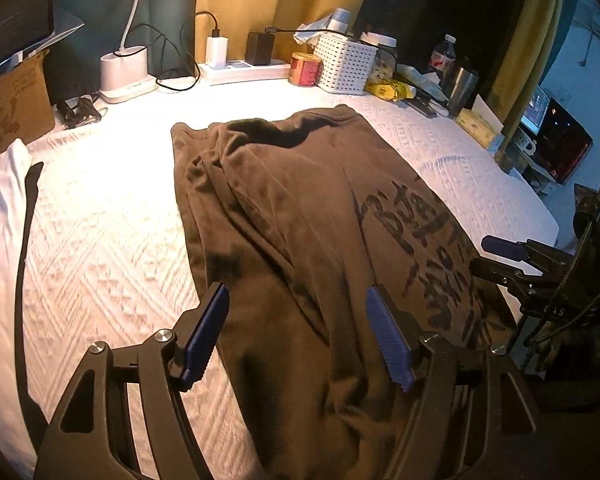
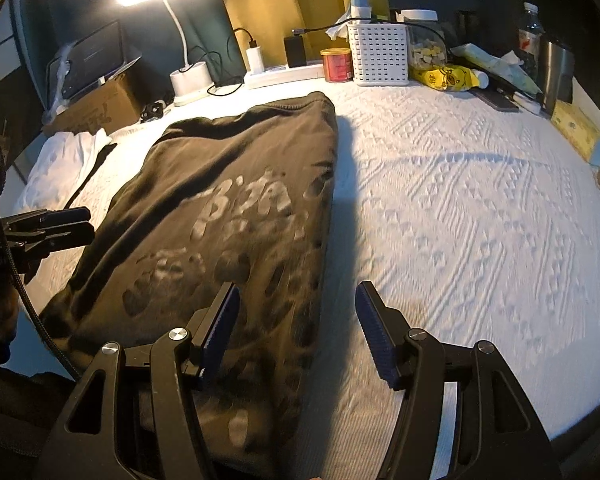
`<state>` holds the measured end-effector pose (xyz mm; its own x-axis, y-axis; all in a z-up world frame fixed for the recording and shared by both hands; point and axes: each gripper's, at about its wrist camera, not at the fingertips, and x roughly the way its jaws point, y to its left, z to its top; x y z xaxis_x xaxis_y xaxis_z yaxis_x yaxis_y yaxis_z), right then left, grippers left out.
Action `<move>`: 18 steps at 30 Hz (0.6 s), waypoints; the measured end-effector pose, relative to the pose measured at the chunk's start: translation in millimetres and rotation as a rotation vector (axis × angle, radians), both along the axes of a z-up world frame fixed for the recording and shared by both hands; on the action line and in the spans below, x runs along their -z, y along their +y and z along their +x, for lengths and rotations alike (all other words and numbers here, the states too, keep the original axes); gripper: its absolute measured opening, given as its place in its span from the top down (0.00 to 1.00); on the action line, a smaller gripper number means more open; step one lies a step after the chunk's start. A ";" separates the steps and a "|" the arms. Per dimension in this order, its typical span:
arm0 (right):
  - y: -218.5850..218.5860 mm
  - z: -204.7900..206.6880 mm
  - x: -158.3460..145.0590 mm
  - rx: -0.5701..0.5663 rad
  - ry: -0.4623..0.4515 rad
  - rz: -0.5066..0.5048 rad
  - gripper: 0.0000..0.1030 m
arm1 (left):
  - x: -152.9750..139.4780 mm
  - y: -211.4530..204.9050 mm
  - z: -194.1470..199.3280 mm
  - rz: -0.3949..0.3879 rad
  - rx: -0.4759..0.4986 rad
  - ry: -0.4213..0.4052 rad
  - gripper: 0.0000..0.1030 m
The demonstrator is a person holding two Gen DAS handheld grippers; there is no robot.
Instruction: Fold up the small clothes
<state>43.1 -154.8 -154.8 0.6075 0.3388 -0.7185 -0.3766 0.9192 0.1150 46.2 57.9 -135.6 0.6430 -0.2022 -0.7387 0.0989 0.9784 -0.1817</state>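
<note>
- Brown shirt lies folded lengthwise on the white textured cover, ready for a crosswise fold.
- Left gripper and right gripper hover released over its near end, grasping nothing.

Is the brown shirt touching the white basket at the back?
Apart. The right wrist view shows bare white cover between the brown shirt and the white basket.

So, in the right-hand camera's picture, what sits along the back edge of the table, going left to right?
Cardboard box → white lamp base → white charger → black adapter → red tin → white basket → yellow packet → steel tumbler.
</note>
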 end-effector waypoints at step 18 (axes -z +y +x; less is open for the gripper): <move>12.9 86.3 -10.4 -0.028 -0.005 -0.040 0.38 | -1.1 31.6 72.0 0.000 -0.042 -0.010 0.31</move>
<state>129.4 -141.8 -144.4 0.6015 0.3269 -0.7289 -0.4030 0.9120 0.0765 118.2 89.5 -134.5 0.6586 -0.1752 -0.7318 0.0598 0.9816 -0.1812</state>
